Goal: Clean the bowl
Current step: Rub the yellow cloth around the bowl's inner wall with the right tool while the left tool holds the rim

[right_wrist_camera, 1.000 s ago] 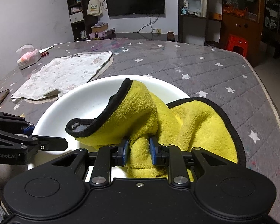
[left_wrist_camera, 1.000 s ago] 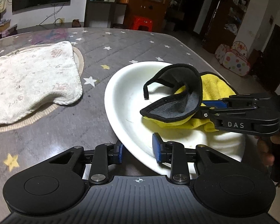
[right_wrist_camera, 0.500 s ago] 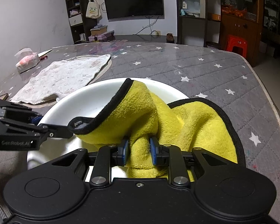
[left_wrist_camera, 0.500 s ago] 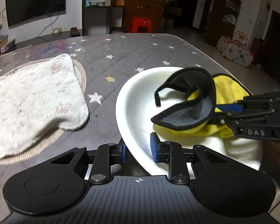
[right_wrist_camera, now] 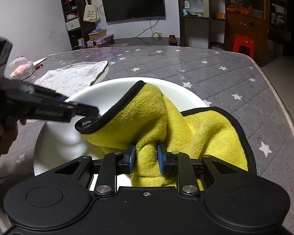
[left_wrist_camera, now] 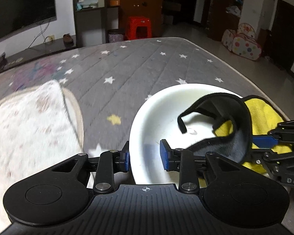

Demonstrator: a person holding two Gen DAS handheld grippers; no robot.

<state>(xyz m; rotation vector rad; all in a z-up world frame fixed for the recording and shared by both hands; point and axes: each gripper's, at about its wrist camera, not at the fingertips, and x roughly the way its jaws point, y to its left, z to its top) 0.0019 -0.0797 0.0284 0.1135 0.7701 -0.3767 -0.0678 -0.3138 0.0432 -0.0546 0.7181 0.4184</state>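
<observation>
Two grippers on this one. The left gripper (left_wrist_camera: 145, 157) straddles the near rim of the white bowl (left_wrist_camera: 156, 105), and its jaws are opening, so it's letting go where half a second ago it pinched that rim. The right gripper (right_wrist_camera: 145, 157) stays clamped on the yellow cloth (right_wrist_camera: 152, 117), bunched inside the bowl on the star-patterned table (left_wrist_camera: 127, 66). A pale towel (left_wrist_camera: 29, 121) lies off left. My guess: with nothing steadying the bowl, wiping could slide it
</observation>
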